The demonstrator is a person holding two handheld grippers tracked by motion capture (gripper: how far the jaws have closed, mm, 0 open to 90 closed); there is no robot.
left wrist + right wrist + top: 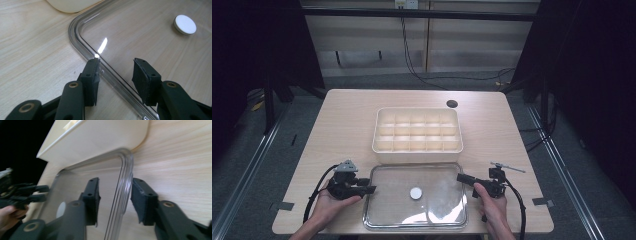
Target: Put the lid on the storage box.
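Nearest the person, a clear, flat rectangular plastic lid with rounded corners and a ribbed rim (384, 210) lay on the pale wood-grain surface (342, 115), with a small white round knob (415, 193) at its middle. The left tool (371, 189) sat at the lid's left edge, its black padded jaws apart and straddling the rim in the left gripper view (115, 72), one pad just touching the edge, not clamped. The right tool (459, 177) stood at the lid's right edge; in the right gripper view (115, 195) its jaws flanked the raised rim with a gap on each side, apart and gripping nothing. Just beyond the lid, touching or almost touching its far edge, stood a cream rectangular plastic organiser box (379, 147) with rounded corners, divided into three rows of five square compartments, all empty. Farther back, a dark round grommet hole (452, 104) sat near the surface's far edge. Behind it lay a grey floor with black cables (447, 77) trailing along it, a pale panelled wall, and dark curtains at either side.
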